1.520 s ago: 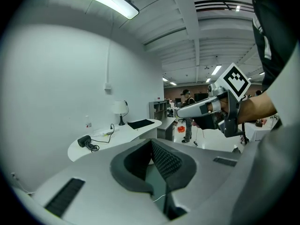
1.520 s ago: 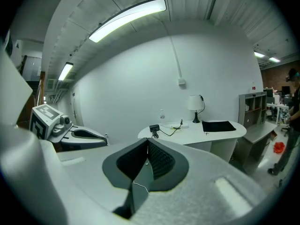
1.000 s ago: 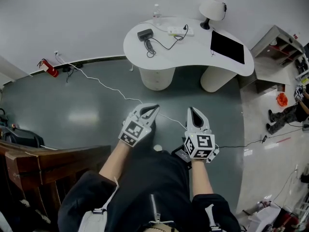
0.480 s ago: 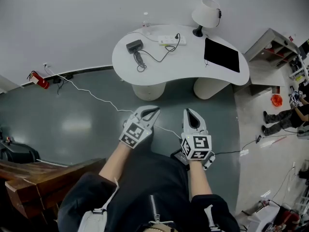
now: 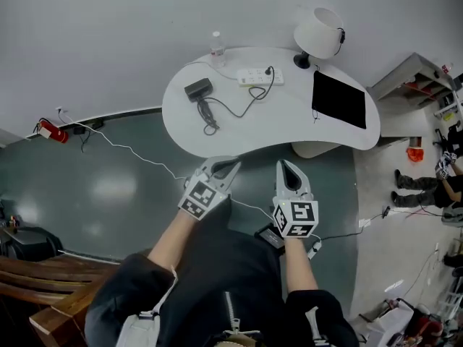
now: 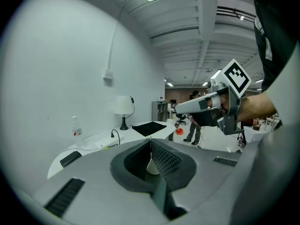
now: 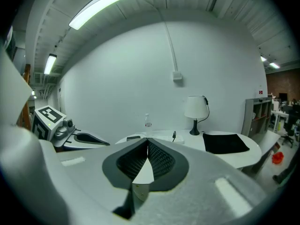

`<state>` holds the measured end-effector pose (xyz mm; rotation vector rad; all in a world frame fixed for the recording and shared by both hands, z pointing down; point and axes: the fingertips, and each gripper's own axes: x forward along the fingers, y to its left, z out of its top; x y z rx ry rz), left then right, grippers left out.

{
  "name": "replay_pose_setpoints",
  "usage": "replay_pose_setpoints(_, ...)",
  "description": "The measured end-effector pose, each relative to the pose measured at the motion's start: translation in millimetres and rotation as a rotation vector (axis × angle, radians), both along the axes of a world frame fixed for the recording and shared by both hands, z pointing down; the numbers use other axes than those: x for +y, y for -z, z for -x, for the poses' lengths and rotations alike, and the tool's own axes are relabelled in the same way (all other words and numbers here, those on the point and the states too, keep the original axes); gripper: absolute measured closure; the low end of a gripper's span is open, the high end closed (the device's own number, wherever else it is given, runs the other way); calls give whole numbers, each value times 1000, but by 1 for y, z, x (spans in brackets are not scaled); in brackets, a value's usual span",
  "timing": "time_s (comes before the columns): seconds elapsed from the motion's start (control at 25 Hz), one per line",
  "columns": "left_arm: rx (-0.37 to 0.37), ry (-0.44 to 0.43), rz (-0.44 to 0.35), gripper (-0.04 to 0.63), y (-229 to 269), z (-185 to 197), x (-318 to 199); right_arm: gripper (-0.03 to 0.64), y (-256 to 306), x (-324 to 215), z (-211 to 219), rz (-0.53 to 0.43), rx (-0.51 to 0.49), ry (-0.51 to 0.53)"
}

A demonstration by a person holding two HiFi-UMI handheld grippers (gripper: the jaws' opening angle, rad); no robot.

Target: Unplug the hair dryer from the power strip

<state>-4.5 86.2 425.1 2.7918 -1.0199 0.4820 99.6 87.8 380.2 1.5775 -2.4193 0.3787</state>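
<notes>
On the white curved table (image 5: 239,132) lies the black hair dryer (image 5: 198,89); its dark cord (image 5: 242,107) runs to a plug (image 5: 270,70) in the white power strip (image 5: 259,76). Both grippers hang over the floor just short of the table's near edge, well away from the strip. My left gripper (image 5: 230,166) is shut and empty, its jaws meeting (image 6: 151,142). My right gripper (image 5: 285,166) is likewise shut on nothing (image 7: 148,142). The left gripper view shows the dryer (image 6: 70,158) and strip (image 6: 105,142) ahead.
A white lamp (image 5: 318,31), a black mat (image 5: 340,98) and a clear bottle (image 5: 215,43) share the table. A white cable (image 5: 137,150) crosses the green floor to a red extinguisher (image 5: 49,130). Shelving (image 5: 423,74) and a person (image 5: 427,179) are at right, wooden furniture (image 5: 36,280) at lower left.
The table has come closer and now sits just ahead of both gripper tips. Both grippers advanced together, still shut. The wooden furniture has slid back toward the lower left.
</notes>
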Motion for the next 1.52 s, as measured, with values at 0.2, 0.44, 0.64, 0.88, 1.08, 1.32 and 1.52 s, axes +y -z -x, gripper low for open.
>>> replay_pose_setpoints(0.2, 11, -19, 14, 583, 1, 7, -60, 612, 4, -57, 11, 7, 22, -8)
replay_pose_setpoints(0.44, 14, -48, 22, 583, -1, 11, -115, 612, 4, -112, 19, 20, 37, -23)
replay_pose_setpoints(0.64, 18, -58, 33, 583, -6, 20, -147, 612, 4, -145, 23, 22, 45, -43)
replay_pose_setpoints(0.88, 26, -72, 38, 581, -9, 27, -172, 612, 5, -164, 20, 27, 63, -73)
replay_pose_setpoints(1.08, 26, -85, 43, 581, -15, 20, -182, 612, 6, -169, 13, 12, 66, -69)
replay_pose_setpoints(1.32, 19, -87, 35, 581, -18, 14, -197, 612, 0, -183, 7, 28, 69, -69)
replay_pose_setpoints(1.52, 1, -78, 23, 581, -20, 11, -219, 612, -6, -203, 0, 33, 42, -68)
